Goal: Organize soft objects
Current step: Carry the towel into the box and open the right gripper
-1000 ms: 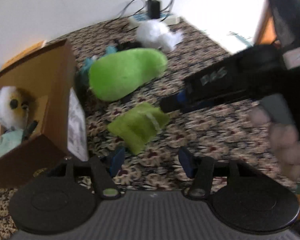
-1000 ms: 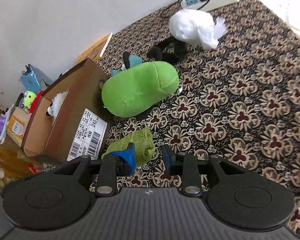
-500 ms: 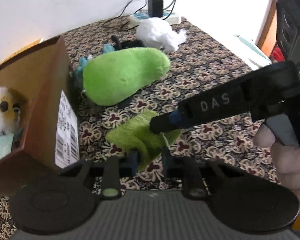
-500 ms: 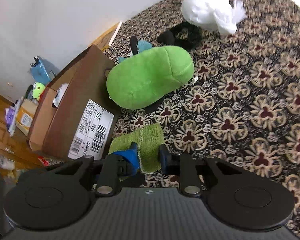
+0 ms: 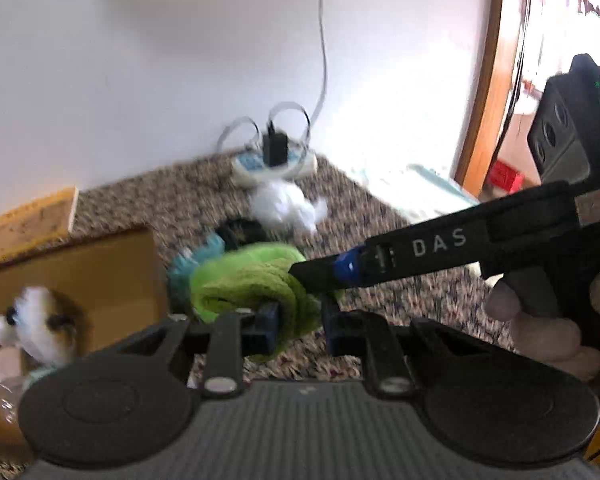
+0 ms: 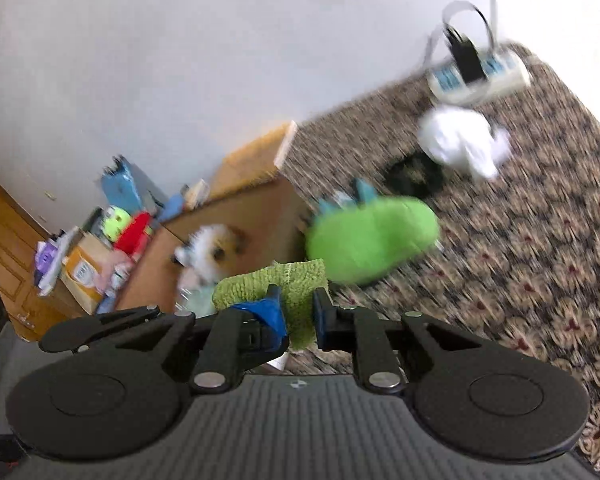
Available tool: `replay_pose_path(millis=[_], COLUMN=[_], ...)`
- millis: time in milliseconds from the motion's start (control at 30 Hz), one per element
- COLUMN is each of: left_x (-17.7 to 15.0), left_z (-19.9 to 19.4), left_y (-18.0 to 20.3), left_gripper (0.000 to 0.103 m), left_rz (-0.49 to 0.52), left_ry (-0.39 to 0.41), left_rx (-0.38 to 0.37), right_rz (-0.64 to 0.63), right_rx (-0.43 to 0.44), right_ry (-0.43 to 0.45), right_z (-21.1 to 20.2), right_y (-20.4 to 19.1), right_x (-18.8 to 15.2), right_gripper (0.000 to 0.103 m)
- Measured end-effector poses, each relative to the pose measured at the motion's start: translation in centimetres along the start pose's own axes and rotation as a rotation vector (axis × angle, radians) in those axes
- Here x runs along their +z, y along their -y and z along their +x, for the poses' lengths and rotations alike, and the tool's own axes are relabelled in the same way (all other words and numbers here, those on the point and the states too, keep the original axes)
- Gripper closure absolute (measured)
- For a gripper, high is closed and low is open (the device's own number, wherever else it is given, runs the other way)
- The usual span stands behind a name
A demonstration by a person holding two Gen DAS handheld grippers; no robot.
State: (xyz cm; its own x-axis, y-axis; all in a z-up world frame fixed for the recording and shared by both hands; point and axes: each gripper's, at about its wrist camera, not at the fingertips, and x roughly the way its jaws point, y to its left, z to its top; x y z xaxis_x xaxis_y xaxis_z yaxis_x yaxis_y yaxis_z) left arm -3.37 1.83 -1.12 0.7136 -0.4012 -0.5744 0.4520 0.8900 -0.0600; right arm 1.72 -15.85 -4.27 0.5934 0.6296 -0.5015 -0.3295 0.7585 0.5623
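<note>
Left wrist view: a green cloth [image 5: 256, 292], fuzzy and bunched into folds, hangs in the air, pinched from both sides. A second ago it lay flat on the patterned carpet [image 5: 380, 216]; now it is lifted clear of it. The left gripper [image 5: 298, 322] has just been closing and its blue pads now press on the cloth's lower fold. The right gripper [image 5: 320, 276] reaches in from the right, its tips clamped tight on the cloth's other edge, a hand [image 5: 540, 332] on its handle.

Right wrist view: the same cloth [image 6: 288, 292] sits squeezed between the right gripper [image 6: 296, 318] pads. Behind it on the carpet [image 6: 520, 240] lie a big green plush [image 6: 372, 244], a white fluffy toy [image 6: 460, 144] and a small black item [image 6: 414, 170]. A cardboard box [image 6: 256, 216] to the left holds a white and brown plush [image 6: 210, 252]. A power strip [image 6: 480, 74] lies by the white wall [image 6: 180, 60]. Both views are blurred
</note>
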Motion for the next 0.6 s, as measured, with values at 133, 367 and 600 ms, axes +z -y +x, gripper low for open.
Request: replay_pose_path(millis=[133, 367, 600], left_x=[0.6, -0.4, -2.6], left_z=[-2.9, -6.0, -6.3], left_y=[-2.8, -8.3, -15.1], left_gripper=[0.087, 0.087, 0.087], left_rz=[-0.036, -0.111, -0.238], left_ry=[0.056, 0.065, -0.026], left_rx=[0.010, 0.072, 0.148], right_rz=[-0.042, -0.120, -0.133], right_rx=[0.051, 0.109, 0.129], right_ry=[0.037, 0.003, -0.098], right_z=[1.0, 5.6, 12.6], right_y=[-3.1, -8.3, -11.8], right_x=[1.1, 1.3, 0.1], right_gripper=[0.103, 0.103, 0.103])
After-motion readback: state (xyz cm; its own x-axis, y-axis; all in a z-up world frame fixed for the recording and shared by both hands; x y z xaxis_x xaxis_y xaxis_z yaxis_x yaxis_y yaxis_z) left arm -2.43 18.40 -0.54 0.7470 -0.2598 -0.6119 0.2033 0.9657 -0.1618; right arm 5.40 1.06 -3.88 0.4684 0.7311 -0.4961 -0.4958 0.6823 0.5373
